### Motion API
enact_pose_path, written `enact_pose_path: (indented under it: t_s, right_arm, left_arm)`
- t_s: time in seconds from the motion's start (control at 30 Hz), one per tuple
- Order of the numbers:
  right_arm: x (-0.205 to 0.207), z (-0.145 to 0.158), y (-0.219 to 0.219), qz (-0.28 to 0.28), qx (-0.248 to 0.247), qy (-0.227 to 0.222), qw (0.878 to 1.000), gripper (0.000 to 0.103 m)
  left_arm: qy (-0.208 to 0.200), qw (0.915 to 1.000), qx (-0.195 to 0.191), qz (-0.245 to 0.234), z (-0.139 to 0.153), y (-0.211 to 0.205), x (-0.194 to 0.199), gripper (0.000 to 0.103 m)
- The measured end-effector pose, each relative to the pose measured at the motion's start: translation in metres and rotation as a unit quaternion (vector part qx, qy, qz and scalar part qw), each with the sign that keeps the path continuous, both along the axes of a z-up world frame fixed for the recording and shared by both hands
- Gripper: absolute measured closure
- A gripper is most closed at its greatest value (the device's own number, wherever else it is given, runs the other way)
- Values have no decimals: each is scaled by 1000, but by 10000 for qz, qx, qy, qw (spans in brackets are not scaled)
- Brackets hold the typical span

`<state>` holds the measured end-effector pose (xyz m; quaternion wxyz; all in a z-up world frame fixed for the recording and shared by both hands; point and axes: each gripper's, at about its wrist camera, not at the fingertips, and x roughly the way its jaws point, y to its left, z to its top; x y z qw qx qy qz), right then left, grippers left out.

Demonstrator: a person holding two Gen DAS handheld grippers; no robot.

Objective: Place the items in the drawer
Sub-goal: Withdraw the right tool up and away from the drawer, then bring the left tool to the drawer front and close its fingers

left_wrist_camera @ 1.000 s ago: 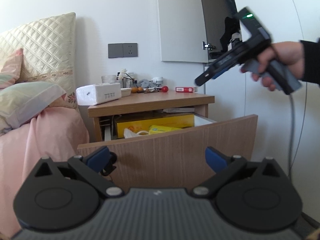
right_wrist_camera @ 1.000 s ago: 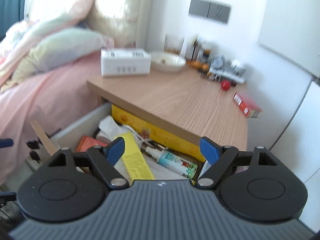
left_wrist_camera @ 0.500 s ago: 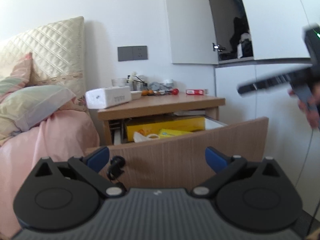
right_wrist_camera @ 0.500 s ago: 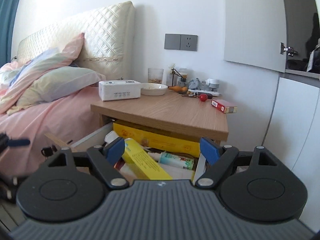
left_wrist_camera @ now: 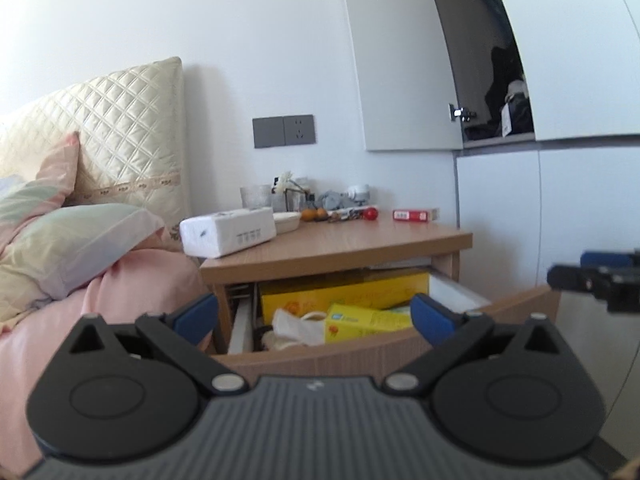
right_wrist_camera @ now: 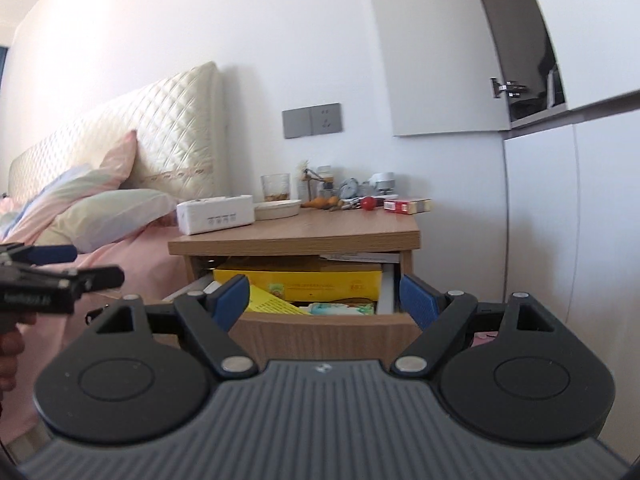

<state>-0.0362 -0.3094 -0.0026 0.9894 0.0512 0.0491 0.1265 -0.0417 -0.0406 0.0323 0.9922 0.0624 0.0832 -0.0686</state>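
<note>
Fingers of the left gripper (left_wrist_camera: 314, 316) and right gripper (right_wrist_camera: 322, 296) are held wide apart and empty before the open, crowded drawer (right_wrist_camera: 320, 330), since items such as the red box (right_wrist_camera: 407, 205) are left on the worktop (right_wrist_camera: 320, 228).

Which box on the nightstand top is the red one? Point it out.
The small red box at the right end of the nightstand top, beside the red ball. The other, the tissue box, is white and larger.

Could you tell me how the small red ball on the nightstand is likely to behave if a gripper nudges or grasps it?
The red ball looks round and smooth, so it would probably roll on the flat nightstand when nudged. It seems small and likely light. The fingers may squeeze it out sideways unless they close squarely across its middle.
</note>
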Motion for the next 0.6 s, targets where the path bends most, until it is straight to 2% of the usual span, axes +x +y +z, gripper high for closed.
enact_pose_path:
  t_s: [0.17,0.33,0.43,0.5,0.6]
  right_arm:
    - [-6,-18,-11,-146,172,-34,9997,19]
    - [-12,-28,-14,-279,465,-108,9985,19]
    - [-15,-29,-10,-317,462,-150,9983,19]
    - [-19,-28,-7,-348,446,-178,9982,19]
    - [-25,-28,-2,-424,433,-245,9979,19]
  left_arm:
    - [-93,9998,-7,180,-5,-1,-5,0]
    - [-76,9988,-383,304,-19,10,-1,0]
    - [20,9976,-637,280,-29,19,6,0]
    - [81,9978,-636,173,-34,23,10,0]
    - [2,9993,-385,5,-38,24,6,0]
